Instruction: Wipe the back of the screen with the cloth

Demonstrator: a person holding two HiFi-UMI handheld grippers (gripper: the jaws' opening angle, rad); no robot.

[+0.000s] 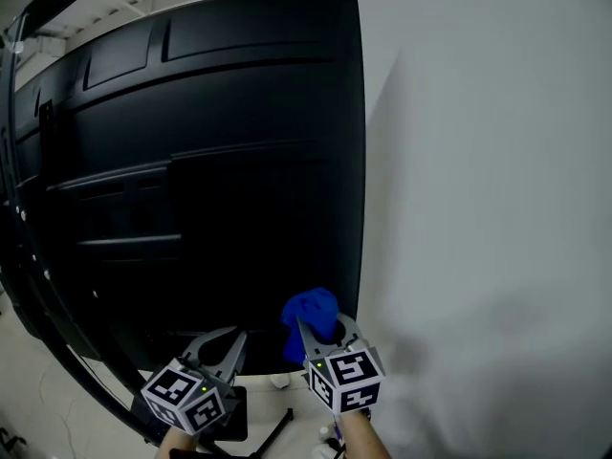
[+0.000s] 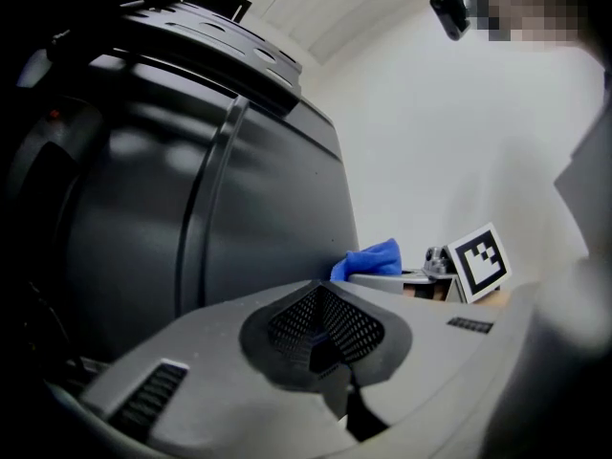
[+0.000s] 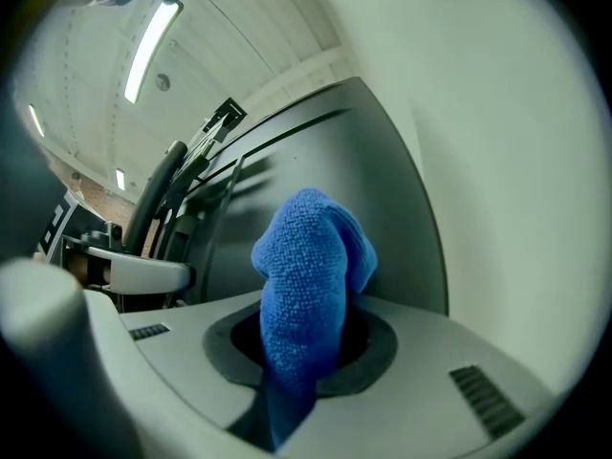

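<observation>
Cloth [image 1: 311,316], blue, bunched, clamped in right gripper [image 1: 323,333] by lower right corner of screen back [image 1: 220,161]. Left gripper [image 1: 222,350] jaws together, empty. Wipe seemingly just starting; next: press cloth on, sweep across panel.

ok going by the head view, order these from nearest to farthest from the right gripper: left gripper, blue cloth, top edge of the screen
1. blue cloth: clamped in the right gripper's jaws, against the screen's lower right corner.
2. left gripper: just to its left, low in the view, jaws together.
3. top edge of the screen: far above both grippers.
</observation>
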